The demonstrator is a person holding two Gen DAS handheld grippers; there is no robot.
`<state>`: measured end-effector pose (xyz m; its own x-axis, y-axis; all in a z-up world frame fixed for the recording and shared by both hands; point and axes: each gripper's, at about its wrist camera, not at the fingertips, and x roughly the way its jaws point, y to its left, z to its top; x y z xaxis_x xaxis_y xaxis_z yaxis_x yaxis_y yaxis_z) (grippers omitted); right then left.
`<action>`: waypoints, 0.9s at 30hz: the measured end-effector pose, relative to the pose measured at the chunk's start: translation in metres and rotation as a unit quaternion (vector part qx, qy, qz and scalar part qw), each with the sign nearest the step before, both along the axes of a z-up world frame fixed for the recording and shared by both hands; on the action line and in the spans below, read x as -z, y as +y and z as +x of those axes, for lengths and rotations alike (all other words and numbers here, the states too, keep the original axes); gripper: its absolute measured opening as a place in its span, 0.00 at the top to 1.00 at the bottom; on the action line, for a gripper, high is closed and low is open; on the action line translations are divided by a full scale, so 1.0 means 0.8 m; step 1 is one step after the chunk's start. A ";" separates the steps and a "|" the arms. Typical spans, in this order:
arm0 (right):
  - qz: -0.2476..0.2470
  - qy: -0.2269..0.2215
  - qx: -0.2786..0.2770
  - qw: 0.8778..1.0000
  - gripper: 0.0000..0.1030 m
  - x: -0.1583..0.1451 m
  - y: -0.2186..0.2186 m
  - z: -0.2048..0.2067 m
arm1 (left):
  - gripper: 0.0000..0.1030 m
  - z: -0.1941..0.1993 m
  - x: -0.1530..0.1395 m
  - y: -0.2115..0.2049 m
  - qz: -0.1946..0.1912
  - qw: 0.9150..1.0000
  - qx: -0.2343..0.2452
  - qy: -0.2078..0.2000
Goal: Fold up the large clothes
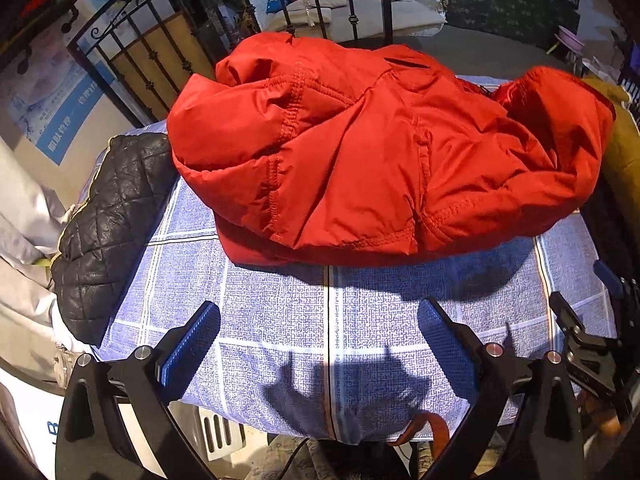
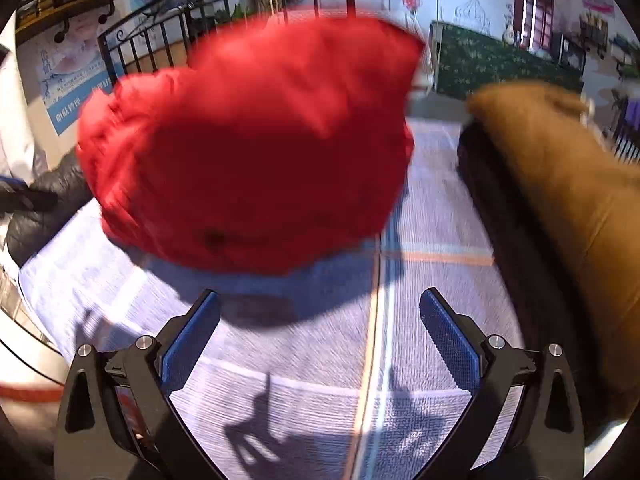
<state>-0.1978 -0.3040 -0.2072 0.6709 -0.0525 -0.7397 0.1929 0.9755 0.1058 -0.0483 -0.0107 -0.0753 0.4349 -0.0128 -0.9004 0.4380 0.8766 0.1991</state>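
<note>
Red jacket (image 1: 360, 152) beyond both empty, spread tools (image 1: 320, 344).

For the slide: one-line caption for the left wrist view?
Open left gripper hovers over the blue checked cloth, facing a crumpled red jacket; black quilted jacket lies at left.

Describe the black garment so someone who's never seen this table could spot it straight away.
Find the table covered with a blue checked cloth. A puffy red jacket fills its middle; at the cloth's left edge beside it lies the black jacket. Diamond quilting and a leathery sheen set it apart from the red jacket.
</note>
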 end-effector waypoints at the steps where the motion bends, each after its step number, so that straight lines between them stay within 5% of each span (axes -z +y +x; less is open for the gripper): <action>1: -0.004 0.000 -0.014 1.000 0.05 0.014 -0.003 0.003 | 0.06 -0.004 0.004 -0.003 0.005 1.000 0.007 0.002; 6: -0.072 -0.004 -0.087 0.994 0.05 0.065 0.005 0.061 | 0.06 -0.028 0.019 -0.031 0.035 0.998 0.053 -0.001; 9: -0.065 0.084 -0.089 0.990 0.04 0.104 0.006 0.104 | 0.06 -0.043 0.031 -0.056 0.053 0.995 0.085 0.007; 17: -0.066 0.072 -0.085 0.992 0.04 0.104 0.006 0.101 | 0.06 -0.073 0.038 -0.112 0.063 0.986 0.153 0.001; 27: -0.065 0.071 -0.085 0.992 0.04 0.105 0.007 0.098 | 0.06 -0.071 0.050 -0.132 0.105 0.980 0.168 0.003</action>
<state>-0.1198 -0.2984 -0.2915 0.5672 -0.0489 -0.8221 0.0277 0.9988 -0.0403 -0.1051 -0.1161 -0.1155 0.4327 0.0317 -0.9010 0.6962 0.6231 0.3563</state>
